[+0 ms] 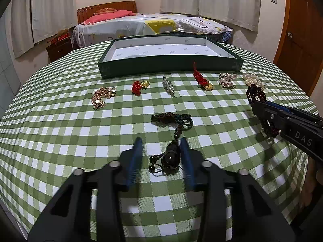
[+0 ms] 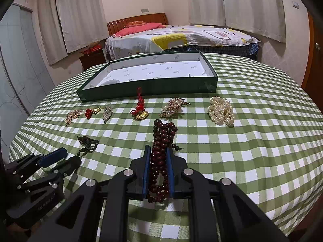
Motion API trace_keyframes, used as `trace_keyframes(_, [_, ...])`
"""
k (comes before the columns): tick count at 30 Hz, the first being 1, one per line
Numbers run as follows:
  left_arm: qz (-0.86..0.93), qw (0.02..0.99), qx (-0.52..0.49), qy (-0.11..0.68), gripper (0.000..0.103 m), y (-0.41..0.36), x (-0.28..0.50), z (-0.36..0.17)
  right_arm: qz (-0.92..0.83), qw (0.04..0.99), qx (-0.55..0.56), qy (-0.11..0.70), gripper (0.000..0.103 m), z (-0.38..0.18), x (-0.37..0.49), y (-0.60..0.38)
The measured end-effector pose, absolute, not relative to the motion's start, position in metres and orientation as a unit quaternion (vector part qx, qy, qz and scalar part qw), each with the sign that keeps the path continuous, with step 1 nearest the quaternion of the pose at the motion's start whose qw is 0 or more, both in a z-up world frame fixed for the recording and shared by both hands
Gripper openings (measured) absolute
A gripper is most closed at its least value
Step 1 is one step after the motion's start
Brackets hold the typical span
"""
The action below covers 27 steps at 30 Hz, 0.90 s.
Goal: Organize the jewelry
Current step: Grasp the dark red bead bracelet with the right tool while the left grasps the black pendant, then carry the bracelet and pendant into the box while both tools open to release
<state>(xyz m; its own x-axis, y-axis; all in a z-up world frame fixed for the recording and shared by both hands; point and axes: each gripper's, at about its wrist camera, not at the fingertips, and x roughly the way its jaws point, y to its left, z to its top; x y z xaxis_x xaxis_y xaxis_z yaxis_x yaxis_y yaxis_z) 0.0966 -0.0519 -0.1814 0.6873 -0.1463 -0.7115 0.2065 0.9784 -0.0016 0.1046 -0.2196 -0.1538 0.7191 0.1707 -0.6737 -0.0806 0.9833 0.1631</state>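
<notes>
My right gripper [image 2: 158, 151] pinches the dark red bead strand [image 2: 161, 141]; my left gripper [image 1: 161, 141] stands spread around the black pendant [image 1: 171, 157].

The tray [image 2: 149, 85] sits on the table [image 2: 252, 141], at its far side. In front of the tray a row of jewelry runs left to right: chain cluster [image 2: 72, 116], small tassel charm [image 2: 92, 112], crystal brooch [image 2: 107, 112], knotted ingot charm [image 2: 140, 110], pearl brooch [image 2: 174, 109], pearl strands [image 2: 221, 111]. Nearer than that row, left of the tray's middle, lies the corded pendant [image 1: 171, 141]. The bead bracelet [image 2: 162, 141] lies nearer too, before the tray's middle. Behind the tray stands the bed [image 2: 181, 38].
</notes>
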Motion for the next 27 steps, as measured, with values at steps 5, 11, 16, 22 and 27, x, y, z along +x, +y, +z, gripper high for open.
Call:
trace_keyframes(5, [-0.103,0.917,0.033,0.383,0.017,-0.051,0.096,-0.181,0.07,0.926,0.064,0.366,0.016,-0.152,0.104,-0.221])
trace_keyframes(11, [-0.101,0.921,0.019,0.376,0.017,-0.045,0.096,-0.178,0.075,0.929,0.062,0.358,0.016,-0.149,0.103,-0.218])
trace_keyframes(16, [-0.098,0.928,0.017,0.359,0.017,-0.043,0.094,-0.169,0.075,0.933,0.064,0.345,0.016,-0.143,0.102,-0.22])
trace_keyframes(22, [-0.1,0.939,0.023,0.329,0.017,-0.045,0.092,-0.152,0.078,0.936,0.061,0.337,0.016,-0.138,0.101,-0.219])
trace_keyframes(27, [-0.102,0.947,0.021,0.305,0.017,-0.045,0.094,-0.135,0.08,0.94,0.058,0.325,0.016,-0.128,0.102,-0.219])
